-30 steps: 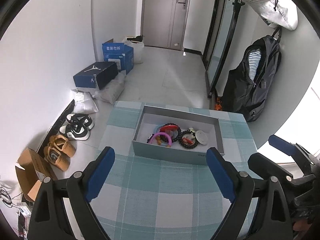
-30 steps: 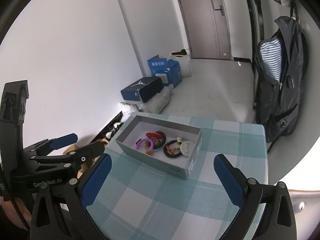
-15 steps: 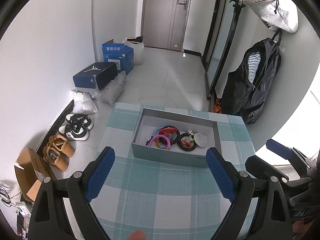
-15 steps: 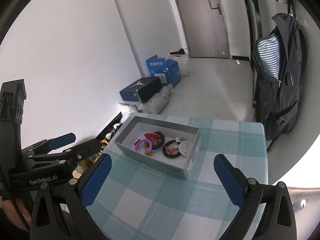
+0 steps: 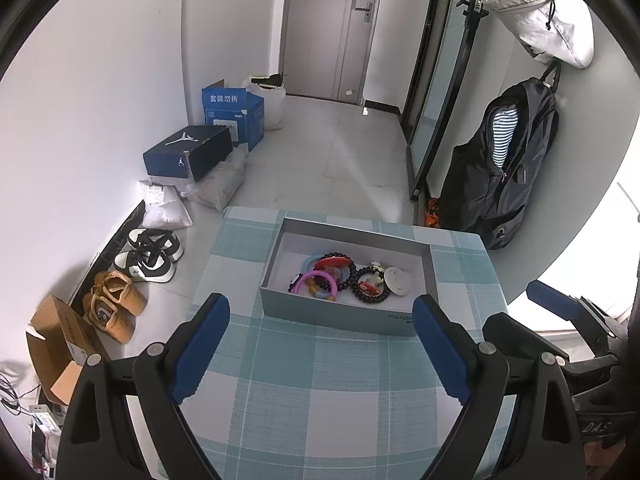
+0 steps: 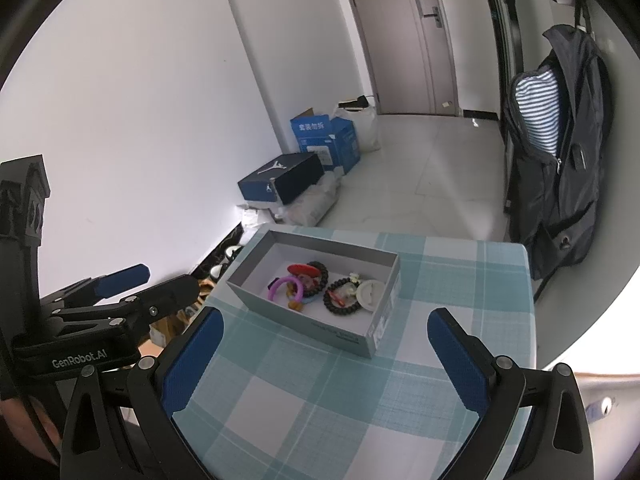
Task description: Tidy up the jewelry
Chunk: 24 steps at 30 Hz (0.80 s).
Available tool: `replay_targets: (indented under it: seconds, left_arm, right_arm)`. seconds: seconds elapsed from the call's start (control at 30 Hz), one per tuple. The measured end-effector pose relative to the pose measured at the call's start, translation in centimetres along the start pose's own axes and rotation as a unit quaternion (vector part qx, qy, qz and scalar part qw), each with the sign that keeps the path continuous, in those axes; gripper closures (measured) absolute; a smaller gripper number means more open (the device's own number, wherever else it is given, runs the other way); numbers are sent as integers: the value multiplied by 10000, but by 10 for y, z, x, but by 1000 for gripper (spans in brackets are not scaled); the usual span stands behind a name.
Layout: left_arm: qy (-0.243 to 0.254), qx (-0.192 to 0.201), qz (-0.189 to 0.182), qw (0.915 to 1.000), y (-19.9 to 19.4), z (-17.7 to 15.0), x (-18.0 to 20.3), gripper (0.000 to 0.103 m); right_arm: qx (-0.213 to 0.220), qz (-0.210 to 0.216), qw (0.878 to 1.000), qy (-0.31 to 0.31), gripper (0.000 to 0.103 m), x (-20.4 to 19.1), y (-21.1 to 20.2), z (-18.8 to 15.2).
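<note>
A grey box (image 5: 336, 316) stood near the far edge of the table (image 5: 320, 392), which was covered with a checked cloth, and the jewelry lay inside it: a pink ring (image 5: 316, 280), a dark bead bracelet (image 5: 370, 296) and a white round piece (image 5: 396, 280), close together toward the box's near wall. The left gripper (image 5: 320, 340) was above the near part of the table with its jaws wide apart and nothing between them. The right gripper (image 6: 324, 354) was also wide apart and empty, beside the left one and well apart from the box.
</note>
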<state>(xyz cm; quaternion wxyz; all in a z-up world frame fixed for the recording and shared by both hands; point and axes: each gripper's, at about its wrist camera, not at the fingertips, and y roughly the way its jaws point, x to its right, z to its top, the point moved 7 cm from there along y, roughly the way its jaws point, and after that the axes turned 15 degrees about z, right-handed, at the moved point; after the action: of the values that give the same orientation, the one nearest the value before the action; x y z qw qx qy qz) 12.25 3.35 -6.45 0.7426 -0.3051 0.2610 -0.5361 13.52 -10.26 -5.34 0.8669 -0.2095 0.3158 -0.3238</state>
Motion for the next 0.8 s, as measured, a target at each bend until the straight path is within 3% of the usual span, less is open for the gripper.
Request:
replay_targets:
  seconds: [0.8]
  left_arm:
    - [12,2,-2,10000,1,1,0,13]
  right_arm:
    - [-4,-17,10000,41,0,4,0,-2]
